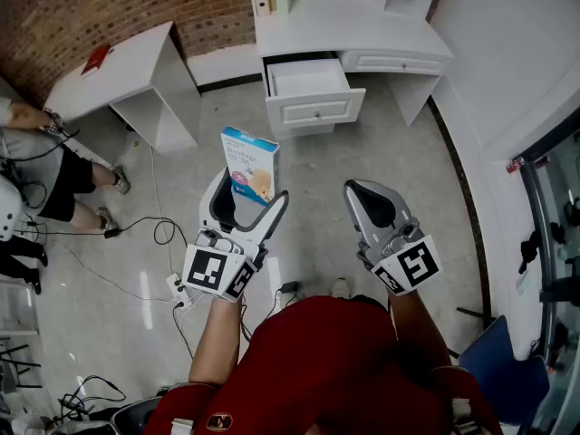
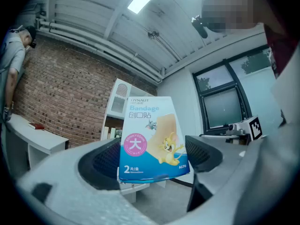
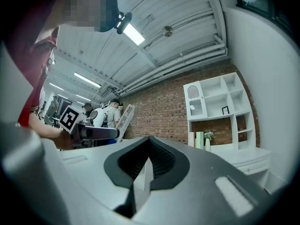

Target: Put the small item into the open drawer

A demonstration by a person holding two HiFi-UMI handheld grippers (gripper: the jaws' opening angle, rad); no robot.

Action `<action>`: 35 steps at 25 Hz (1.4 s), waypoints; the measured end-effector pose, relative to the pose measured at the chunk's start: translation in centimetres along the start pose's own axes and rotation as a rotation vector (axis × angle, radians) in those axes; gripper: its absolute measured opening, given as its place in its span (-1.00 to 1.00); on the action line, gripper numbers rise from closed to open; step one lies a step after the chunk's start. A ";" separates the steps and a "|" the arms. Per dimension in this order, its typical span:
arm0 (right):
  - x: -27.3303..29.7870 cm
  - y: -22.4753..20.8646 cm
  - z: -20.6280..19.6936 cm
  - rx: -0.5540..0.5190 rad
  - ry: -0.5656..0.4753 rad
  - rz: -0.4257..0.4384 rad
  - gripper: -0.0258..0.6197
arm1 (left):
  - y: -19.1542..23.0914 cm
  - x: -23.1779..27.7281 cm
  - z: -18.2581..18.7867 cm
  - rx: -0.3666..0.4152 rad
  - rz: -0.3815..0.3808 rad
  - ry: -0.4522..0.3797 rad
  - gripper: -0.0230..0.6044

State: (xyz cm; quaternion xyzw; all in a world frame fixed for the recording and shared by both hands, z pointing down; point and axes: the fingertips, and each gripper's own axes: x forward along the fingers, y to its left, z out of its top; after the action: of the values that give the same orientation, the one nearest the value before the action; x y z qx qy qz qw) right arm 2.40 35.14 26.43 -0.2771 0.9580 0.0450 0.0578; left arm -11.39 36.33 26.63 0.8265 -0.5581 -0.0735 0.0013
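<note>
A small blue-and-white bandage box (image 1: 250, 164) stands upright between the jaws of my left gripper (image 1: 253, 190), held above the floor. In the left gripper view the box (image 2: 151, 137) fills the gap, with a dark pad (image 2: 100, 162) on each side, so the left gripper (image 2: 152, 162) is shut on it. My right gripper (image 1: 362, 195) hovers to the right of the box and holds nothing. Its pads meet in the right gripper view, where the right gripper (image 3: 147, 161) is shut. Ahead, the open white drawer (image 1: 309, 82) sticks out of the desk (image 1: 362, 27).
A white side table (image 1: 127, 66) stands at the far left. A seated person (image 1: 50, 166) is at the left edge. Cables (image 1: 136, 234) and a power strip (image 1: 178, 290) lie on the floor near my left gripper. A blue chair (image 1: 504, 362) is at the lower right.
</note>
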 end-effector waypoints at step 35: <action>12.7 -23.1 -7.5 0.066 0.003 -0.028 -0.88 | 11.7 21.2 -6.4 0.023 0.073 0.110 0.45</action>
State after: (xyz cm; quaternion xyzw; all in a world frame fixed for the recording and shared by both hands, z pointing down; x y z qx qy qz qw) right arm 3.46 8.11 30.92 -0.2888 0.9550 0.0121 0.0663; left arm -13.65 11.88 31.42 0.8085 -0.5876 -0.0212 0.0251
